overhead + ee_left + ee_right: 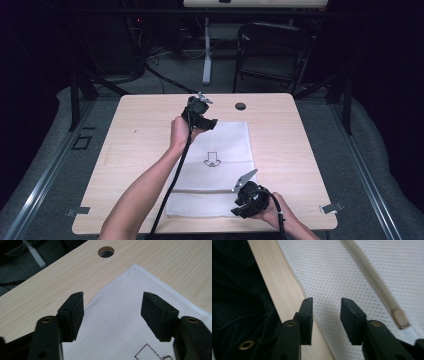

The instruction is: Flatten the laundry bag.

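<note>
A white mesh cloth lies flat on the wooden table. It has a small printed arrow mark and a zipper line across its near part. My left gripper hovers over the cloth's far left corner. In the left gripper view the gripper is open, with the cloth below and nothing between the pads. My right gripper is at the cloth's near right corner. It is open over the cloth's edge, near the zipper and its pull.
A round hole is in the tabletop just beyond the cloth's far edge. A black folding chair stands behind the table. Bare wood runs along both sides of the cloth. Dark fabric lies past the table's near edge.
</note>
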### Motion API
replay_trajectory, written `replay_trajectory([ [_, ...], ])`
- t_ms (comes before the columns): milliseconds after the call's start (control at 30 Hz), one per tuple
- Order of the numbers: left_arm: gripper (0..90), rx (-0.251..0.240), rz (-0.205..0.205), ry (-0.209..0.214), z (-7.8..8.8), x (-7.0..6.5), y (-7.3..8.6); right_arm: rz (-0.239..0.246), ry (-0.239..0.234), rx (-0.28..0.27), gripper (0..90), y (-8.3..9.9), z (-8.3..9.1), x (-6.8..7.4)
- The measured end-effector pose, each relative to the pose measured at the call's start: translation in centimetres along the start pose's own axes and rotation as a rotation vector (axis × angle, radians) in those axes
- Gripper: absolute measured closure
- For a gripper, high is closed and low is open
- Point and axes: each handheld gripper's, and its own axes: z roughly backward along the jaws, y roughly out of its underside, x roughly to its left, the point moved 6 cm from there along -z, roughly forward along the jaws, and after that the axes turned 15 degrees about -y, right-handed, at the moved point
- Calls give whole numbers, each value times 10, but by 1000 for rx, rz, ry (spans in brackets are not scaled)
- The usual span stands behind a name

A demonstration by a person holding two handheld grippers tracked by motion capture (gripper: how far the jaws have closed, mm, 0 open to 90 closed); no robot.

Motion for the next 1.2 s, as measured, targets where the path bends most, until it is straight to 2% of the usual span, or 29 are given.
replay_trajectory([
  [33, 295, -3, -2, 3, 1, 0, 1, -3, 13, 10, 521, 1, 4, -2],
  [100, 258, -5, 1, 14, 5, -1, 5, -22, 19, -7, 450, 1, 9, -4],
  [167, 223, -1, 0, 26, 7, -2, 10, -15, 39, -16, 356, 2, 16, -9],
  [333, 182, -1, -1, 57, 14, -6, 20, -36, 69, -45, 241, 4, 28, -16],
  [467, 165, -1, -13, 76, 22, -11, 29, -63, 72, -73, 182, 5, 35, -20],
  [633, 154, -7, -27, 112, 33, -22, 45, -65, 86, -72, 161, 7, 42, -25],
  [700, 149, -13, -19, 140, 39, -27, 52, -81, 86, -75, 158, 8, 44, -28],
  [800, 139, -16, -31, 162, 46, -35, 62, -82, 102, -66, 152, 9, 46, -33],
  [900, 125, -15, -43, 193, 54, -42, 70, -97, 109, -79, 151, 9, 48, -35],
  [933, 124, -15, -59, 203, 57, -44, 73, -103, 113, -85, 151, 10, 49, -37],
  [1200, 105, -26, -49, 255, 69, -57, 87, -109, 119, -92, 151, 11, 52, -43],
])
